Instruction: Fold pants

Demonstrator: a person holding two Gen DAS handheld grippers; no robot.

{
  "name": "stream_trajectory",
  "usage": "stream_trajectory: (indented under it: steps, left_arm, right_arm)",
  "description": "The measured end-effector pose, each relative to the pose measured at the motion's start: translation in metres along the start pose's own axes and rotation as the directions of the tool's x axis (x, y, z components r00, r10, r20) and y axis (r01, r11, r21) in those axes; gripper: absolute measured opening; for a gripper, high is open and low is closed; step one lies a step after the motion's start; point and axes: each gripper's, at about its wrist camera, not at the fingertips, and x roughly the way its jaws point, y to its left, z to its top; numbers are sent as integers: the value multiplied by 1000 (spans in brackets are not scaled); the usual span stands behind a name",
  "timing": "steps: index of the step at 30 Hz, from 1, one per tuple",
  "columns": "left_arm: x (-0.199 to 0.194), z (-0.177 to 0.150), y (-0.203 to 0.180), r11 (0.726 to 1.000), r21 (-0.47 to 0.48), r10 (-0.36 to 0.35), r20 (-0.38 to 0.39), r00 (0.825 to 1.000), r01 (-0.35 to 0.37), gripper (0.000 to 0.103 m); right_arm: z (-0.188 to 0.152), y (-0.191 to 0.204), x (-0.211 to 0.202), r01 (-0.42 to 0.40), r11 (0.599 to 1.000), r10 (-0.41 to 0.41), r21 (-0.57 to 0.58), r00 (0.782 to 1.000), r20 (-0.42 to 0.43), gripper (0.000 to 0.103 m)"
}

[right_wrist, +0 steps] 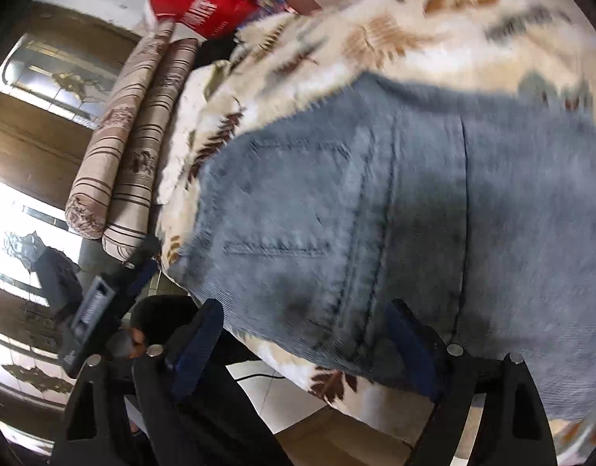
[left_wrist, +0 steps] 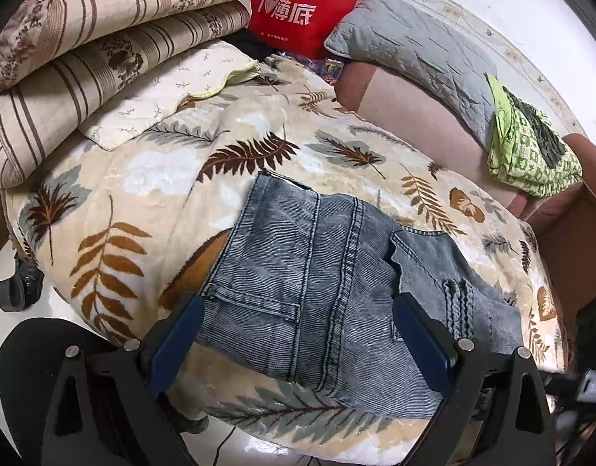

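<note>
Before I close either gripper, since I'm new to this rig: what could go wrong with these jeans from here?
The folded jeans overhang the near edge of the leaf-print blanket, so a tug could slide them to the floor. Both the left gripper and the right gripper are open and straddle stacked layers; a pinch may catch only the top one. The plush blanket could get pinched too.

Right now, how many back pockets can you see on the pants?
1. The pocket lies on the pants near the left claw. Another may be hidden by the fold.

Blurred view: folded pants (right_wrist: 375, 202) on leaf-print blanket (right_wrist: 434, 39); right gripper (right_wrist: 302, 334) jaws apparently spread.
</note>
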Motion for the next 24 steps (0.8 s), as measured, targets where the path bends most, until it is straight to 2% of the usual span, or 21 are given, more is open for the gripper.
stream_trajectory:
  steps: [2,4,6,7,9,10,11,13,14,15,16,17,18,19,22,24]
  left_arm:
    - [1,0,0,1000,5,8,1,1000,-8,98]
    - [3,-1,2,1000,4,17,-6,1000,-17,98]
    - [6,0,5,1000,2,32,-15,999,-32,98]
    - [7,0,6,999,1,39,-20,999,-39,98]
    - [11,0,9,999,2,54,-34,998,-54,98]
    - [13,1,10,998,7,62,-39,997,-62,98]
    - [15,1,10,997,18,77,-44,996,-76,98]
    - [18,1,10,994,33,101,-50,994,-100,98]
    - [19,1,10,994,35,105,-51,993,-103,98]
    - [20,1,9,994,37,109,-54,993,-107,98]
    - [21,1,9,993,44,114,-57,992,-111,98]
    - [21,1,8,992,55,119,-61,991,-116,98]
    - [21,1,8,991,62,120,-60,991,-117,98]
    - [21,2,8,991,64,124,-55,991,-120,98]
    - [22,1,8,991,59,124,-65,990,-120,98]
    - [22,0,6,991,56,125,-67,990,-121,98]
  right_arm:
    - [12,2,-7,-8,1000,8,-3,999,33,88]
    - [35,-1,-14,21,1000,-23,19,997,73,88]
    - [55,-4,-16,76,997,-80,34,990,118,88]
    - [69,-5,-14,130,991,-132,27,982,135,88]
    - [99,-9,-7,200,980,-201,22,970,137,88]
    - [111,-10,-1,183,983,-185,29,974,129,88]
    - [123,-11,5,128,991,-132,39,984,116,88]
    - [147,-23,30,-28,997,23,76,998,65,88]
    - [154,-29,42,-38,996,33,85,998,53,88]
    - [163,-45,60,21,992,-25,123,999,33,88]
    - [167,-61,76,75,980,-76,182,997,-1,87]
    - [168,-72,83,46,973,-49,227,999,8,87]
    - [170,-75,77,14,967,-32,255,997,68,87]
    - [171,-70,69,18,962,-42,272,996,84,87]
    - [162,-40,53,90,984,-106,156,990,98,87]
    - [150,-19,43,108,991,-116,77,987,110,87]
